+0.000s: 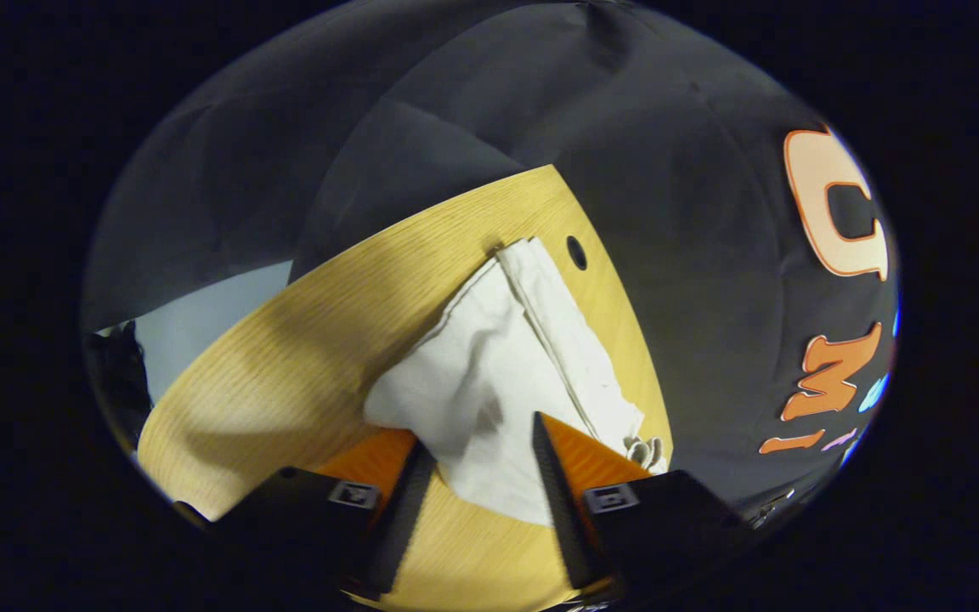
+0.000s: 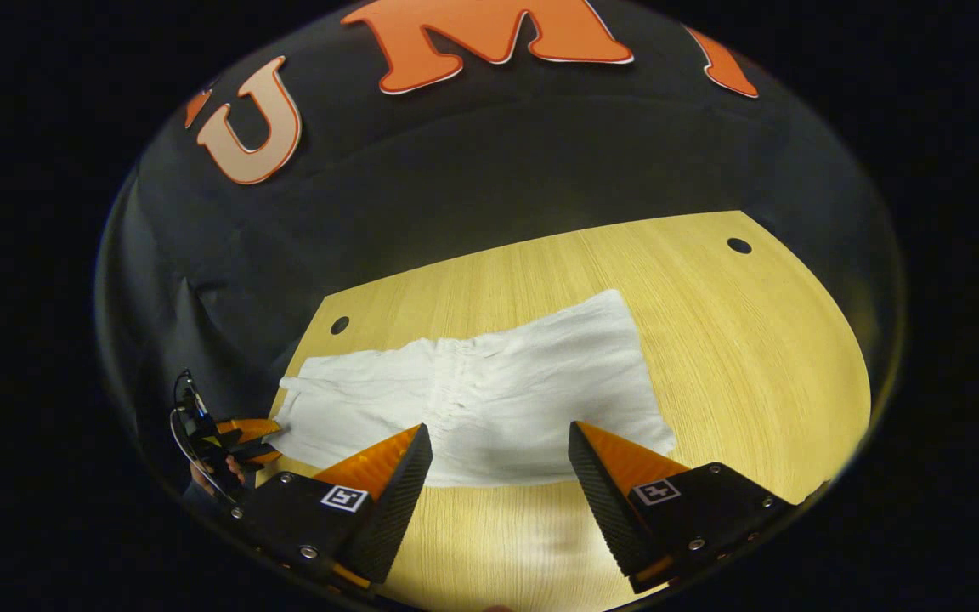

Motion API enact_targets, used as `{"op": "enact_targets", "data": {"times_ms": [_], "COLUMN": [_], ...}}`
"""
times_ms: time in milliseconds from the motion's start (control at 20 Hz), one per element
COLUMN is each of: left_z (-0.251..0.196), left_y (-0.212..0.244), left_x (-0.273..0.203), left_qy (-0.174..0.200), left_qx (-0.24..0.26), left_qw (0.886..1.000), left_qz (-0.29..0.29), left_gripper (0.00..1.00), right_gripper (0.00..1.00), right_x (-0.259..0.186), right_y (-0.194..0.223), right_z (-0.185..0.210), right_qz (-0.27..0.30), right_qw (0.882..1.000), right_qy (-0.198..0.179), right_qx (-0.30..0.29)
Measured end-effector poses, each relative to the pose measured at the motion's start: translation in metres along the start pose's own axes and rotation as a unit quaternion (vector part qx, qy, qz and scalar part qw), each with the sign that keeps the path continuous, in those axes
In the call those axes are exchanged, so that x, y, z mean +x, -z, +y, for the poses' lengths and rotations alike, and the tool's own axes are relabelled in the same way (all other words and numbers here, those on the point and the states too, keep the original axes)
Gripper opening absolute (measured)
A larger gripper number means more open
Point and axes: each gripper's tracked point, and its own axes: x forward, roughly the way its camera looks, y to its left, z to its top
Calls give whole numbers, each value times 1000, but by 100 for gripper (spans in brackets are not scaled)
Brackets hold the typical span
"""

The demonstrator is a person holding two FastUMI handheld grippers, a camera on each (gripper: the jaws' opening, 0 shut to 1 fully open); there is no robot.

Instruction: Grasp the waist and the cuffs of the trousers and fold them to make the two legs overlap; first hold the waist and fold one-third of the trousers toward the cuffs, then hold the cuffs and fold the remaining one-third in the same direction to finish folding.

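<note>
White trousers (image 1: 498,365) lie bunched on the wooden table (image 1: 302,340); a seam runs along them and a drawstring (image 1: 647,450) shows at their near right edge. My left gripper (image 1: 481,438) is open just above the near end of the cloth, one finger on each side of it. In the right gripper view the trousers (image 2: 472,399) stretch flat from left to right across the table (image 2: 753,357). My right gripper (image 2: 498,429) is open over their near edge at the middle. The left gripper (image 2: 239,438), held by a hand, sits at the trousers' left end.
Round holes pierce the tabletop near its corners (image 1: 576,252) (image 2: 339,325) (image 2: 738,246). The black cloth wall (image 2: 455,195) hangs close behind the far table edge. A strip of pale floor (image 1: 200,323) shows beyond the table's left side. Bare wood (image 2: 761,399) lies right of the trousers.
</note>
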Motion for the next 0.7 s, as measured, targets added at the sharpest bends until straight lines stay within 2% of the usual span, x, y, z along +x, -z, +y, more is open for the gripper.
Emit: {"op": "enact_targets", "data": {"times_ms": [100, 200, 450, 700], "left_z": [6, -1, -58, -121], "left_y": [0, 3, 2, 4], "left_x": [-2, -10, -35, -61], "left_qy": [-29, -37, -15, 6], "left_qx": [-6, 4, 45, 84], "left_qw": [1000, 999, 998, 994], "left_qz": [-5, -8, -42, -69], "left_gripper": [47, 13, 12, 10], "right_gripper": [97, 97, 97, 97], "right_x": [-3, -4, -6, -8], "right_y": [0, -2, -9, -14], "right_z": [-3, -5, -7, -13], "right_qz": [-4, -10, -25, -32], "right_qw": [1000, 1000, 999, 999], "right_qy": [2, -2, -14, -20], "right_qx": [14, 25, 30, 5]}}
